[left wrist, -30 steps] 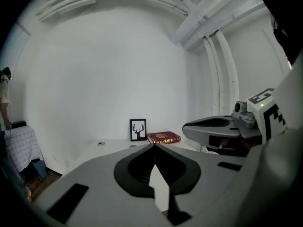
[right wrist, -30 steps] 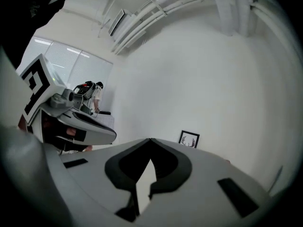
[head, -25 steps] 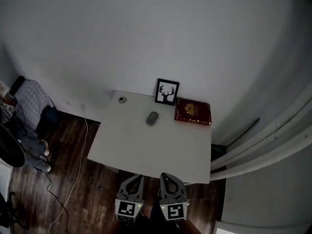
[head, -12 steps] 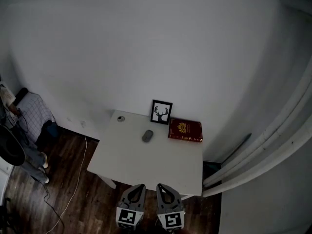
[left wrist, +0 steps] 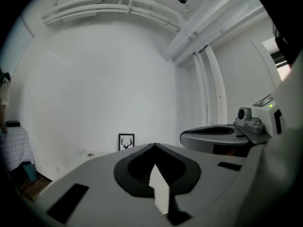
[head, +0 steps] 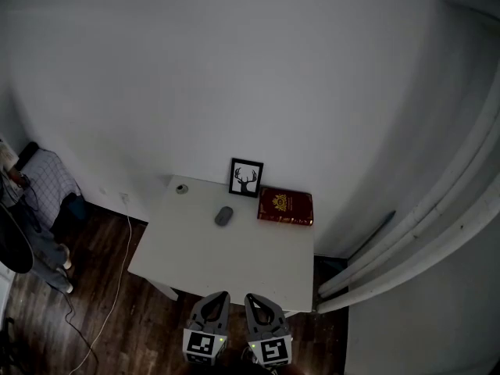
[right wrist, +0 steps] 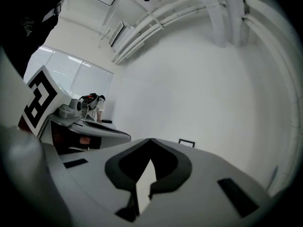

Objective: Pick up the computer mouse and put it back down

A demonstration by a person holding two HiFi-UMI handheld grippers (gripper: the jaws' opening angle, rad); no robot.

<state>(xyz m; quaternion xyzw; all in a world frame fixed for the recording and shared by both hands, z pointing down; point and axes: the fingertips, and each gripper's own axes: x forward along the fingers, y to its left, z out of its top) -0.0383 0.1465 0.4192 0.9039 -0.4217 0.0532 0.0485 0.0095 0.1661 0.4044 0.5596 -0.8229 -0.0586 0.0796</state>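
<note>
A grey computer mouse (head: 224, 216) lies on the white table (head: 203, 264), toward its back, in the head view. Both grippers hang side by side in front of the table's near edge, well short of the mouse. My left gripper (head: 216, 297) is shut and holds nothing; in its own view its jaws (left wrist: 154, 146) meet at the tips. My right gripper (head: 252, 297) is likewise shut and empty, and the right gripper view shows it (right wrist: 150, 141) closed. The mouse is hidden behind the jaws in both gripper views.
A framed deer picture (head: 246, 177) leans on the wall behind the mouse, with a red book (head: 285, 206) to its right. A small round cap (head: 181, 188) sits at the table's back left corner. A cable (head: 109, 287) trails over the wood floor at left. White pipes (head: 422, 233) run along the right.
The table and its objects have slid left and look smaller in the head view. Both grippers stay shut and sit lower in that frame.
</note>
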